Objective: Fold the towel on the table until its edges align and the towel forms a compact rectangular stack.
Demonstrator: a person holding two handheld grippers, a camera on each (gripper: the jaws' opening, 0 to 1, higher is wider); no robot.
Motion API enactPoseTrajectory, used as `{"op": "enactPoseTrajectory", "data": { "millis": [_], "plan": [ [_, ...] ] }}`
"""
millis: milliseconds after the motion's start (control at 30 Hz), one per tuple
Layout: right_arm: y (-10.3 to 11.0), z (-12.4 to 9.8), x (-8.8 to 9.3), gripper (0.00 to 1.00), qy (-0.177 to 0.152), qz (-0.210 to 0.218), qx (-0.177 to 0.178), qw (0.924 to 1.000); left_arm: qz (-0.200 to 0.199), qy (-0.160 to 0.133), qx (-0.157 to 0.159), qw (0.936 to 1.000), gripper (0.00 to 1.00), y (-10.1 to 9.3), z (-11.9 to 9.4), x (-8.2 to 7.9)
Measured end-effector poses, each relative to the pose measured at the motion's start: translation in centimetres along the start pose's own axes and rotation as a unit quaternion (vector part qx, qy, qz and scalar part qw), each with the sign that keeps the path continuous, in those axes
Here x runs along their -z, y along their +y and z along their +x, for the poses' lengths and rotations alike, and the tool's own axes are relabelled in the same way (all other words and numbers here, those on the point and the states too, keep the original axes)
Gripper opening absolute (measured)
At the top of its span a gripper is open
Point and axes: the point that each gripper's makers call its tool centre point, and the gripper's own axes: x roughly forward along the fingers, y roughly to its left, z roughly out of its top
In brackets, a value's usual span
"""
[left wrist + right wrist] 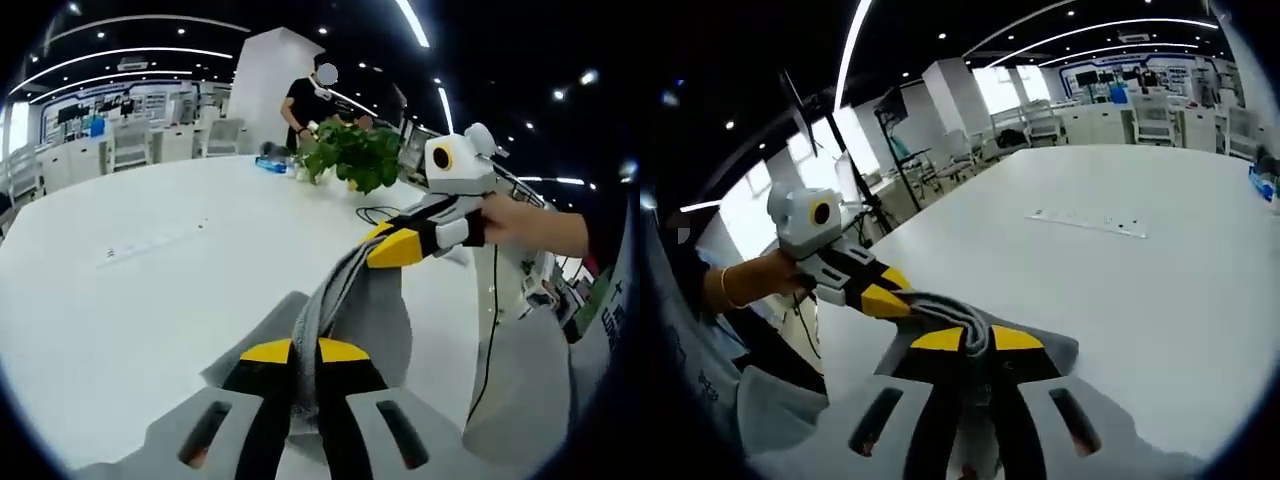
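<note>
A grey towel [375,310] hangs lifted above the white table [140,290], bunched into a taut band between both grippers. My left gripper [306,352] is shut on one end of it, the yellow pads pinching the cloth. The right gripper [385,246] comes in from the right, held by a hand, and grips the other end. In the right gripper view, my right gripper [974,340] is shut on the towel [1040,345], and the left gripper [885,295] holds the cloth's far end at the left. The rest of the towel droops below the jaws.
A green potted plant [352,152] stands at the table's far side, with a blue object [270,165] beside it. A black cable [375,213] lies near the plant. A person [310,100] stands behind the table. A flat white strip [1085,222] lies on the tabletop.
</note>
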Motion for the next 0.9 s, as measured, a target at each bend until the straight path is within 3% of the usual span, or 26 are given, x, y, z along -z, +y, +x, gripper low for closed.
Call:
{"op": "enactPoseTrajectory", "data": {
  "millis": [300, 500, 733, 900],
  "plan": [
    [-2.9, 3.0, 2.3, 0.06, 0.038, 0.019, 0.019, 0.9989, -0.037, 0.019, 0.007, 0.9991, 0.11, 2.4, 2.3, 2.3],
    [-4.5, 3.7, 3.3, 0.06, 0.047, 0.043, 0.029, 0.9976, -0.077, -0.027, -0.006, 0.9966, 0.16, 3.8, 1.3, 1.4],
    [-5.6, 4.5, 4.2, 0.06, 0.06, 0.056, 0.029, 0.9962, -0.079, -0.009, -0.019, 0.9966, 0.22, 4.6, 1.0, 3.0],
    [-5.8, 5.1, 4.6, 0.07, 0.072, 0.043, 0.03, 0.996, -0.091, 0.012, -0.057, 0.9942, 0.23, 5.8, 1.8, 4.7]
  ]
}}
